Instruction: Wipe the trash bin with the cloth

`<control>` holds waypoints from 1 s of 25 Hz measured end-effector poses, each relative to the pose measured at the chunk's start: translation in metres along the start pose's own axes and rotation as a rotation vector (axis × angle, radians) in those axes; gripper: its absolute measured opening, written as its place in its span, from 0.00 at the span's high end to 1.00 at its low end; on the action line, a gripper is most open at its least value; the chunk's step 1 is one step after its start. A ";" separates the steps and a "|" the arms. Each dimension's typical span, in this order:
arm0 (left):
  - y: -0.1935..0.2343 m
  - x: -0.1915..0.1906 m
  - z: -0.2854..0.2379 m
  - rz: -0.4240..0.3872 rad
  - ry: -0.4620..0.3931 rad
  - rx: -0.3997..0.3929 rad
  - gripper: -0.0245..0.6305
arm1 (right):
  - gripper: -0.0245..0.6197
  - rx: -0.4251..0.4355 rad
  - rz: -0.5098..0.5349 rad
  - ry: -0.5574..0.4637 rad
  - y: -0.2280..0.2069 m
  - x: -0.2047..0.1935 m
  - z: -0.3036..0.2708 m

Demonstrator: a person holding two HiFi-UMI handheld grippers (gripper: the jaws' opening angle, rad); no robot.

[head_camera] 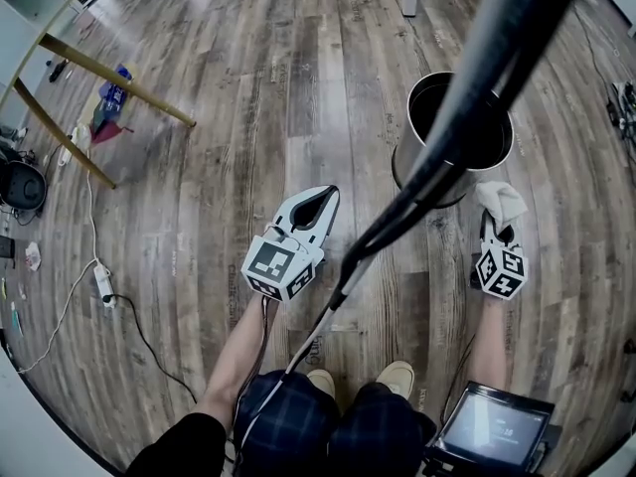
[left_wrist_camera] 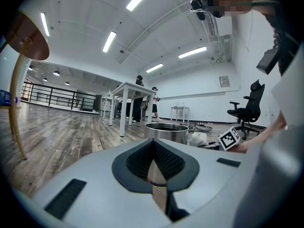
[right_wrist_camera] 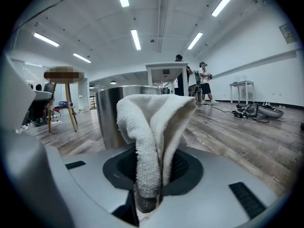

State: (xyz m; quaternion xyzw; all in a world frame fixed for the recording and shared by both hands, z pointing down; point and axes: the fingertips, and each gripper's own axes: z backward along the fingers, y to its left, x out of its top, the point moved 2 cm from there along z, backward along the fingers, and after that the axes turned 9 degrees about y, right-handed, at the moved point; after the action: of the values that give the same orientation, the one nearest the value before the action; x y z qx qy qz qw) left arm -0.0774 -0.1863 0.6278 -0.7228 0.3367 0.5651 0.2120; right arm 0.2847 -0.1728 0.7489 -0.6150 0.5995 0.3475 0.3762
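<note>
Black cable [head_camera: 477, 78] across trash bin [head_camera: 409, 162]; right gripper [head_camera: 495, 229] clamps cloth [head_camera: 502, 203] beside it.

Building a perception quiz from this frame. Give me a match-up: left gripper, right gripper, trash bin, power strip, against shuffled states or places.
Things:
1. left gripper
2. right gripper
3. metal trash bin
4. power strip

States or places:
A. lies on the wooden floor, far to the person's left
B. jaws together, nothing between them
C. stands upright on the floor, top open
D. clamped on the white cloth

Pairs: 1-B, 2-D, 3-C, 4-A
</note>
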 end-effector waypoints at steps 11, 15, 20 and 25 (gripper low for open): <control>-0.001 -0.001 -0.002 0.010 0.003 -0.006 0.97 | 0.82 0.218 0.137 -0.019 0.116 -0.031 0.048; -0.001 -0.003 -0.002 0.014 0.005 0.000 0.97 | 0.82 0.313 0.172 -0.026 0.161 -0.033 0.051; 0.001 -0.004 -0.001 0.014 0.003 0.000 0.97 | 0.82 0.410 0.204 0.002 0.210 -0.039 0.039; -0.001 -0.005 0.000 0.006 0.005 -0.004 0.97 | 0.82 0.423 0.253 0.017 0.237 -0.038 0.017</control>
State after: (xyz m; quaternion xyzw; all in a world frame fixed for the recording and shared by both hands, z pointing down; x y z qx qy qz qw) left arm -0.0773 -0.1848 0.6321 -0.7237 0.3383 0.5645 0.2077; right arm 0.0473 -0.1390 0.7636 -0.4453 0.7344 0.2535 0.4450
